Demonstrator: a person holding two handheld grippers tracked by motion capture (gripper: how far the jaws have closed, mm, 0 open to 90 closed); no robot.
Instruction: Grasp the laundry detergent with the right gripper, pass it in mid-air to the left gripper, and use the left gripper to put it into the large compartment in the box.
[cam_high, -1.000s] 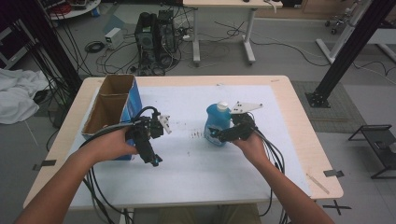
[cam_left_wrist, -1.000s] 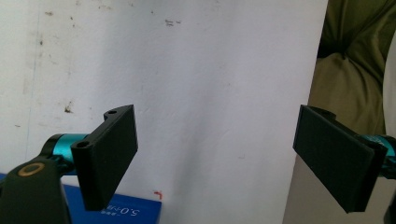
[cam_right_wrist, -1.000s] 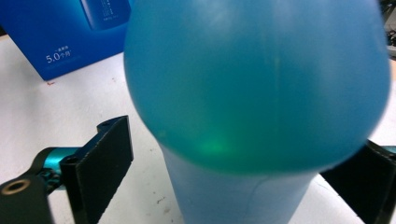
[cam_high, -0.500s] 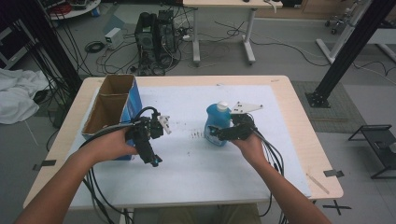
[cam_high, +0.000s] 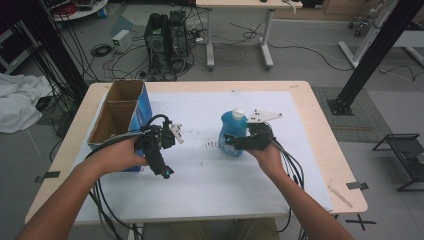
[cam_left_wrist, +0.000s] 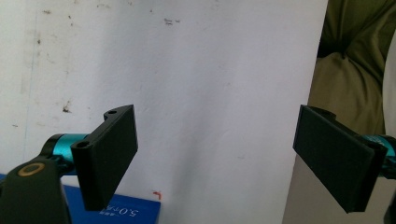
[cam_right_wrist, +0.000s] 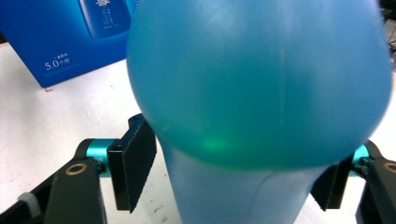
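The right gripper (cam_right_wrist: 233, 168), jaws just closing, hugs the smooth, bulbous blue plastic bottle (cam_right_wrist: 261, 84); the left gripper (cam_left_wrist: 215, 158) gapes wide.

Blue bottle (cam_high: 233, 131) with white cap, blue box (cam_high: 142, 107), white table cover (cam_high: 210, 170)

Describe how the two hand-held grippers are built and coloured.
Both the left gripper and right gripper have black bodies, flat rectangular black jaws on teal sliders, brass-ringed pivots and bundles of black cables trailing back. The right carries a grey three-cornered plate on top. Forearms show no sleeves.
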